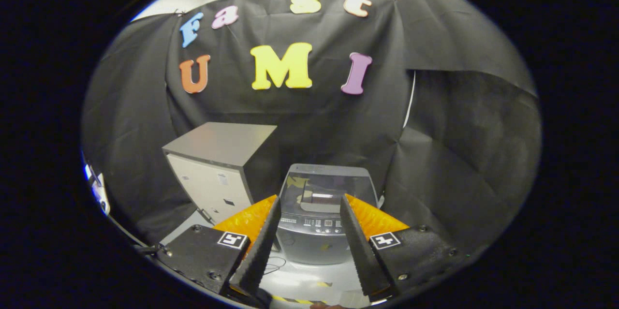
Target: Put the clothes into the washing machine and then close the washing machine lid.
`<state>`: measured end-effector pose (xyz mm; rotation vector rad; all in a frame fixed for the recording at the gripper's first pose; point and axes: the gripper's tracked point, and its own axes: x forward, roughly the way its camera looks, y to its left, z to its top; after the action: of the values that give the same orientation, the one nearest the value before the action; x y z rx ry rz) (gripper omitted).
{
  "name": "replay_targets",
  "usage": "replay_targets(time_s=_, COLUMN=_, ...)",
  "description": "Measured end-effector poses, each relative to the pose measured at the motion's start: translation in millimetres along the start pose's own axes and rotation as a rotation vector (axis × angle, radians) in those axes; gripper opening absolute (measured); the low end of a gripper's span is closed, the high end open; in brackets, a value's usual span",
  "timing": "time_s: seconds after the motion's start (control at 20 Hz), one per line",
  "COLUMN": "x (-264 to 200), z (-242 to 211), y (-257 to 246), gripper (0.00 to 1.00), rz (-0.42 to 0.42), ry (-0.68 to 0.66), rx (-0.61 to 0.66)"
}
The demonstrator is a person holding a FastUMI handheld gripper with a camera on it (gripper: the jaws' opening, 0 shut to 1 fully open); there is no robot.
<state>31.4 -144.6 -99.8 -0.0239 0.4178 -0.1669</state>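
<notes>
Right now the gripper [309,207] has its two fingers spread wide apart, and they pinch nothing. Beyond them, seen in the gap, a small grey washing machine [323,217] stands on the floor against the black wall, and its see-through lid [325,192] looks shut, I think. Just beside the washer stands a taller grey cabinet [217,169].

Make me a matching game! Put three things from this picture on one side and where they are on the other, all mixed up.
1. small dark grey washing machine
2. grey box-shaped cabinet
3. tool

A. left of the washer
B. open, holding nothing
C. beyond the fingers, seen between them, lid shut

Pairs: 1-C, 2-A, 3-B
</notes>
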Motion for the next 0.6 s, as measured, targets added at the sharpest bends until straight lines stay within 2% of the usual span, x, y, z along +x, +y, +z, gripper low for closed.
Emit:
replay_targets(time_s=0.3, x=-111.5, z=33.5, y=-23.8, gripper=0.78, rz=0.052, ry=-0.201, rx=0.048)
replay_targets(time_s=0.45, x=-157.2, z=48.3, y=-31.5, gripper=0.79, rz=0.049, ry=-0.323, rx=0.041)
replay_targets(time_s=0.6, x=-182.3, z=42.2, y=-30.5, gripper=0.86, rz=0.029, ry=-0.389, rx=0.001)
